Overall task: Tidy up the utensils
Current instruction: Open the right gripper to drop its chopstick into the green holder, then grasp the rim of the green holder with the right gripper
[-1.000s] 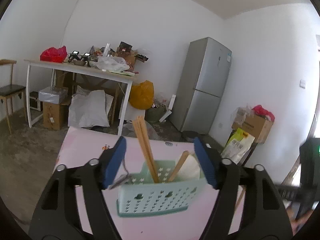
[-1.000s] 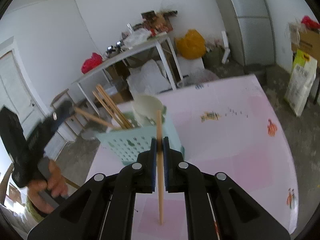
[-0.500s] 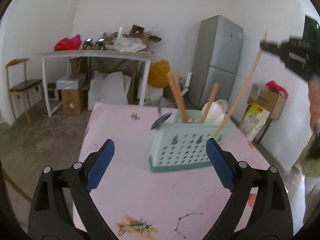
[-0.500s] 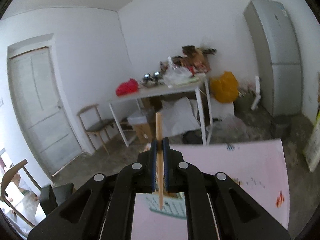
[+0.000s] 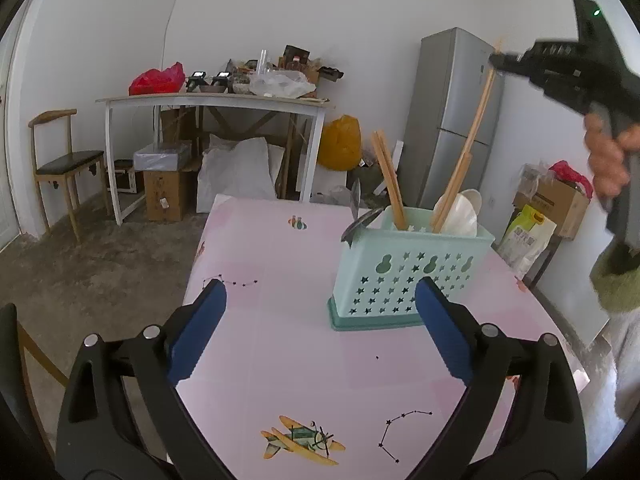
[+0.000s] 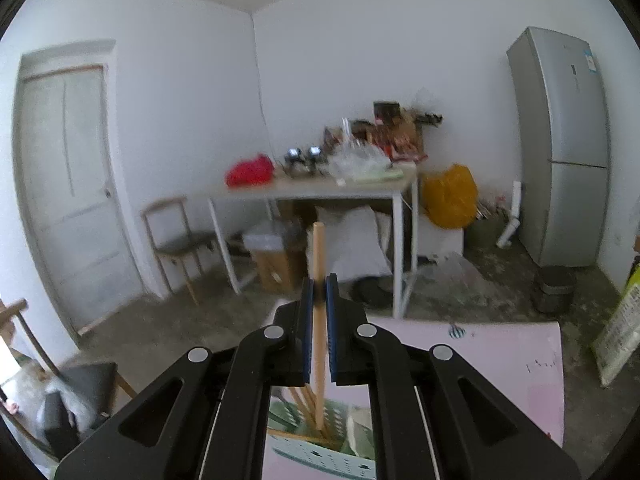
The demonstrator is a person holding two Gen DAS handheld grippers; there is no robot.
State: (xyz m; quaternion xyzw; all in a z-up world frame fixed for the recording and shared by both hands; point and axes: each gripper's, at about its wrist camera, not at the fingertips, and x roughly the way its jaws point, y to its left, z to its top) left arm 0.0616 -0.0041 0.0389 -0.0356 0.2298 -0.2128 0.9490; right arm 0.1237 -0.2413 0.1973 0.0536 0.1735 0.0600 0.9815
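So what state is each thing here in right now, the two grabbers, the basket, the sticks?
Left gripper: open wide, empty.
Right gripper: shut on a chopstick, raised above the basket.
Basket: upright on the pink table, untouched.
Chopsticks in basket: standing, leaning.
White spoon: standing in basket.

Left gripper [image 5: 320, 304] back off the basket [image 5: 408, 268], jaws opening; chopstick [image 6: 318, 320] higher.

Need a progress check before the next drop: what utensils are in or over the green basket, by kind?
Wooden chopsticks: 4, one of them held by the right gripper
White spoons: 2, overlapping, so not certain
Metal utensil: 1, kind unclear
Total: 7
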